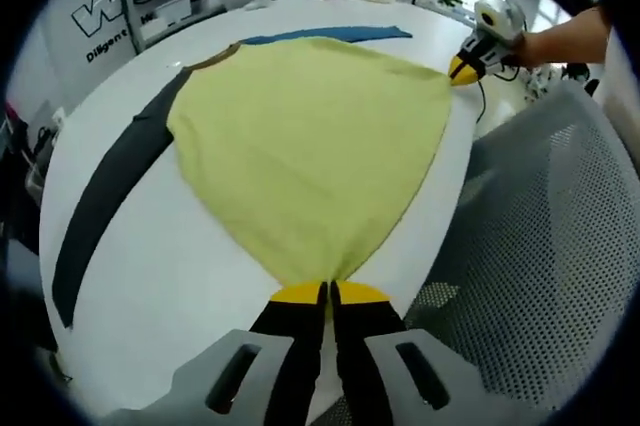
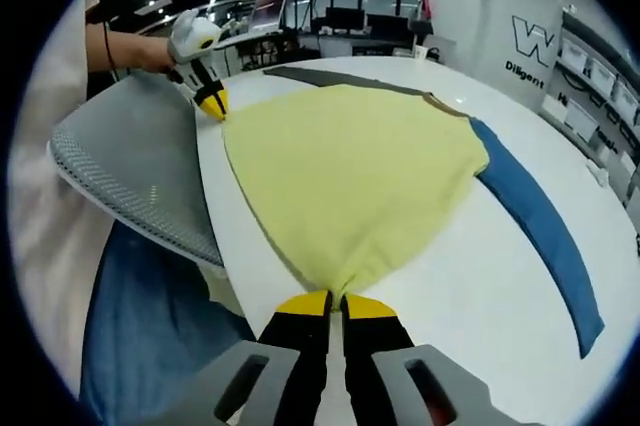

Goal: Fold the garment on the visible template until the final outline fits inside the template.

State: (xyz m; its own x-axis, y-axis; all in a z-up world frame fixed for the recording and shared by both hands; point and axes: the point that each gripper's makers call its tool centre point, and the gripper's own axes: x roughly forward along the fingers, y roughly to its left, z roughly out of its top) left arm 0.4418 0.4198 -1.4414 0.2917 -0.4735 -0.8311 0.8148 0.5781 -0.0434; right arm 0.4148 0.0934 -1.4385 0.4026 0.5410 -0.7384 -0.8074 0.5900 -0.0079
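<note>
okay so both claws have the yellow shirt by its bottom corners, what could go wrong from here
1. Both claws, left claw and right claw, pinch only the hem corners of the yellow shirt; the fabric may slip out.
2. The hem sits at the white table edge beside the mesh chair, so it may drop or snag.
3. The dark sleeve and blue sleeve may drag crooked.

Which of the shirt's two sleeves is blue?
The blue sleeve lies on the right gripper's side; the other sleeve, beyond the left gripper, is dark grey.

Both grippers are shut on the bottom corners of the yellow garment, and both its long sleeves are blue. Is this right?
Not quite: in the left gripper view one long sleeve is dark grey, the other sleeve blue. Both grippers do pinch the yellow garment's corners.
</note>
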